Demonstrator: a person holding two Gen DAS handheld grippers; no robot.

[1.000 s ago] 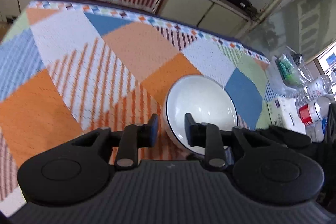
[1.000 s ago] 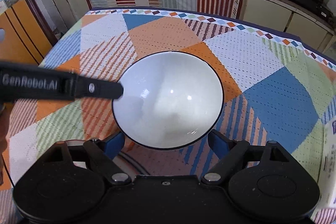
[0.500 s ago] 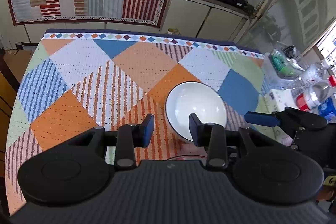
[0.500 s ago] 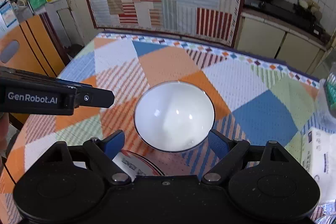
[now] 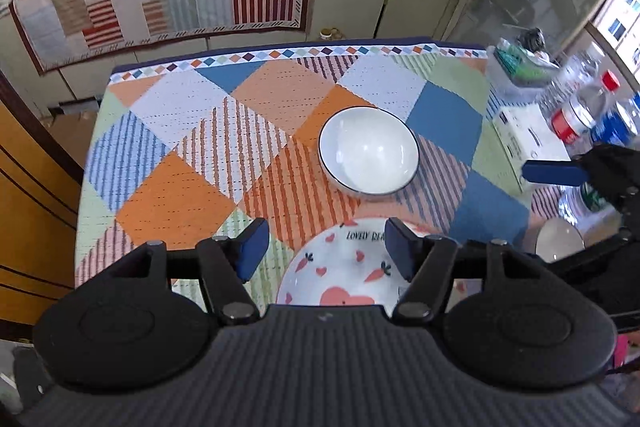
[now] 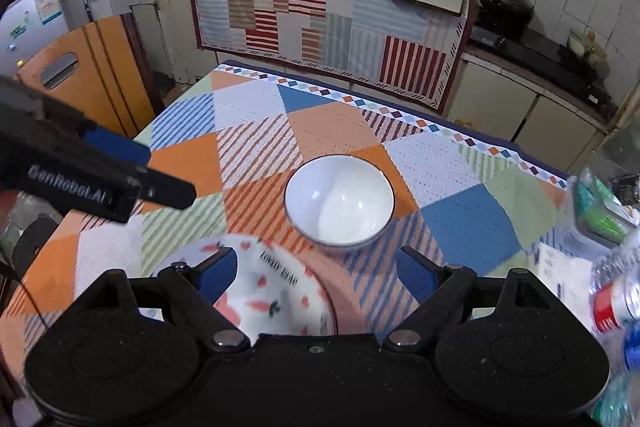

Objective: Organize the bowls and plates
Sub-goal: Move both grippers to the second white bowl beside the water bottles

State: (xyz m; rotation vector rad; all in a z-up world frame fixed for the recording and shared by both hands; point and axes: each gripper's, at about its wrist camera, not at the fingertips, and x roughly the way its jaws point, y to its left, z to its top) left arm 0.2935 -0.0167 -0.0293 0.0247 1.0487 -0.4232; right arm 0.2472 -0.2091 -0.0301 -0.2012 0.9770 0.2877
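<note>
A white bowl [image 5: 369, 151] with a dark rim stands alone on the patchwork tablecloth [image 5: 176, 195]; it also shows in the right wrist view [image 6: 339, 202]. A plate with carrot and heart prints [image 5: 344, 275] lies at the near edge, in the right wrist view [image 6: 272, 291] too. My left gripper [image 5: 322, 247] is open and empty, high above the plate. My right gripper [image 6: 316, 271] is open and empty, raised behind the bowl. Each gripper shows in the other's view: the right [image 5: 560, 173] and the left [image 6: 100, 175].
Water bottles [image 5: 580, 111], a white tissue pack [image 5: 528, 143] and a clear box [image 5: 520, 67] crowd the table's right side. A small white dish [image 5: 559, 243] sits at the near right. An orange folded table [image 6: 88, 75] stands left. Kitchen counters lie beyond.
Both grippers have pulled back and up from the bowl, which stays on the cloth. My left gripper's jaws have opened wider. The carrot plate has come into view.
</note>
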